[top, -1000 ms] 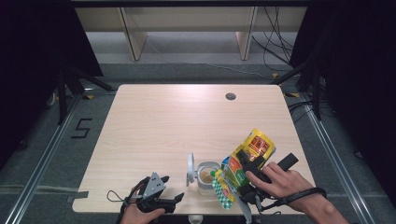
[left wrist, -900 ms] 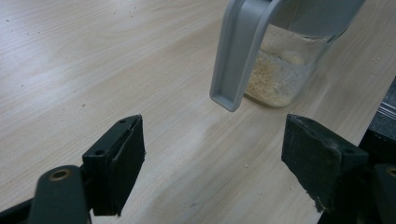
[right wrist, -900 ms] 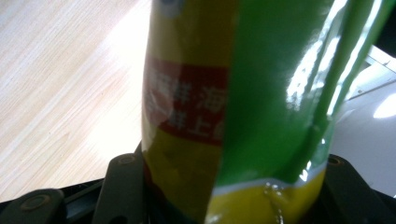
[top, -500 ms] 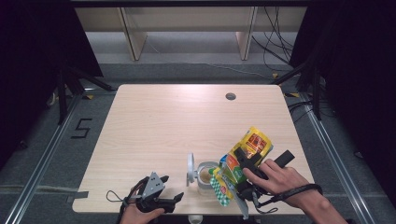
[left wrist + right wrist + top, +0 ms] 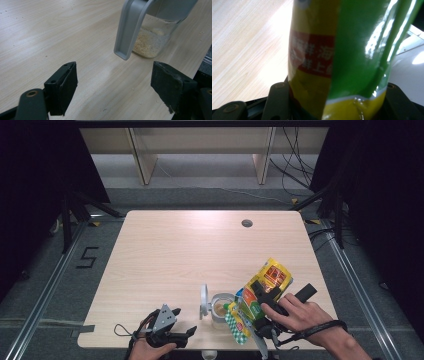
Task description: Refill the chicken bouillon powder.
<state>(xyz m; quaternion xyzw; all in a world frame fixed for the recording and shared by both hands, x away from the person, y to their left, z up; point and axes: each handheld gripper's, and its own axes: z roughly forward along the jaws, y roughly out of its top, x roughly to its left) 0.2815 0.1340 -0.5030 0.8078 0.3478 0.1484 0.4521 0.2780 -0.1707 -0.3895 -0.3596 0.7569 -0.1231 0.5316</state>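
- My left gripper (image 5: pixel 186 334) sits at the table's (image 5: pixel 165 260) near edge, about 7 o'clock — jaws apart, nothing between them.
- My right gripper (image 5: pixel 260 296), near 5 o'clock, is clamped on a yellow-and-green snack bag (image 5: pixel 267 279) — the bag tilts, its lower end over the jar (image 5: pixel 218 307).
- The clear jar, with pale crumbs at the bottom, stands between the two grippers; its grey lid (image 5: pixel 204 300) hangs open at its 9 o'clock side.
- Farther off, toward 1 o'clock, I see a small round hole (image 5: pixel 246 223) in the tabletop.
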